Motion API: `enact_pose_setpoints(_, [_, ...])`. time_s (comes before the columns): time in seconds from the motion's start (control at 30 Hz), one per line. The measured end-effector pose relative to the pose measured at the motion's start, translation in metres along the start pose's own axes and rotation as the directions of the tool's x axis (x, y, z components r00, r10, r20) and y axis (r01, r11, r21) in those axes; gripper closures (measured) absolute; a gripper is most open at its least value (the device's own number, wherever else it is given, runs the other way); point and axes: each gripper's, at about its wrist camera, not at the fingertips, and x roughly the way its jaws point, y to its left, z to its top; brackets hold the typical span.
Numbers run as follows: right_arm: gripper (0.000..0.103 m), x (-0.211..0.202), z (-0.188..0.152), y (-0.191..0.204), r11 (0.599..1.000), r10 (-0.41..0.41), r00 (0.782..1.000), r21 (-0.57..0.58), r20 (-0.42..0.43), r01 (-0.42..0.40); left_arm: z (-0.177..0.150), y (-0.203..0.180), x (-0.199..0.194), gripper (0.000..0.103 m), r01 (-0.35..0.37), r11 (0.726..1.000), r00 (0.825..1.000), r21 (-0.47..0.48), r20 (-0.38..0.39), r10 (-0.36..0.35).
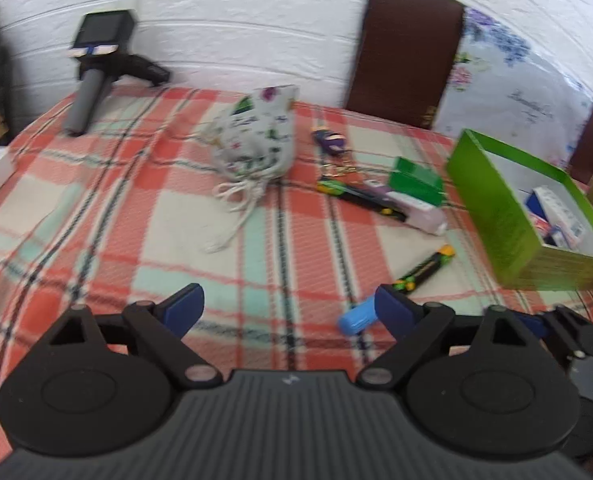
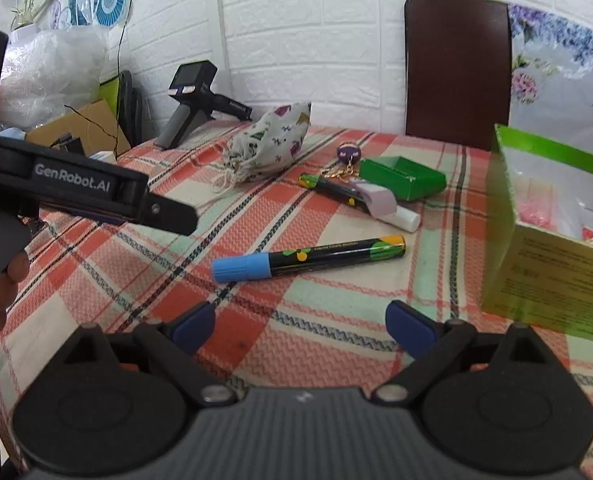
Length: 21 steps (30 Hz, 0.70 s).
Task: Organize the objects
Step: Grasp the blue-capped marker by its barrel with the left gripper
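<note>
Approaching blue-capped black marker [image 2: 308, 259], ahead of the right gripper [image 2: 300, 326]: jaws released, empty; straddle barrel squarely before clenching.

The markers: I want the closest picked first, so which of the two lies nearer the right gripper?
The blue-capped marker, lying alone on the cloth. The other marker lies farther back against the lilac tube.

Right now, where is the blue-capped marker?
The blue-capped marker lies flat on the plaid cloth, mid-frame in the right wrist view, left of the big green box.
</note>
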Motion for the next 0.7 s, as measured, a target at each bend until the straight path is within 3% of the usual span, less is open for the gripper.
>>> enact_pose_setpoints(0.1, [0.007,0.008,0.002,-0.005,1.0,-0.015,0.999,0.007,-0.031,0.016,0.004,-0.02,0.015,0.02,0.08,0.991,0.997,0.111,-0.02,-0.078])
enact_pose_setpoints(0.17, [0.007,0.011,0.0,-0.006,1.0,-0.023,0.999,0.008,-0.034,0.023,0.004,-0.037,0.027,0.022,0.126,0.969,0.992,0.212,-0.044,-0.119])
enact_pose_setpoints(0.27, [0.006,0.008,-0.003,-0.009,0.999,-0.045,0.999,-0.01,-0.031,0.044,0.002,-0.054,0.046,0.046,0.149,0.936,0.988,0.319,-0.098,-0.124])
enact_pose_setpoints(0.3, [0.006,0.006,-0.005,-0.01,0.999,-0.051,0.998,-0.013,-0.032,0.05,0.002,-0.052,0.054,0.061,0.155,0.934,0.984,0.321,-0.13,-0.119])
enact_pose_setpoints(0.43, [0.006,0.003,-0.006,-0.023,0.998,-0.063,0.997,-0.001,-0.036,0.063,0.004,-0.037,0.056,0.083,0.17,0.944,0.981,0.282,-0.137,-0.135])
enact_pose_setpoints(0.53, [0.006,0.004,-0.001,-0.031,0.999,-0.033,0.999,0.025,-0.034,0.034,-0.001,-0.015,0.043,0.083,0.2,0.947,0.973,0.252,-0.167,-0.161])
enact_pose_setpoints(0.7, [0.006,0.018,0.03,-0.031,0.986,0.167,0.985,0.006,-0.037,-0.166,-0.019,0.016,0.01,0.083,0.199,0.926,0.968,0.322,-0.21,-0.135])
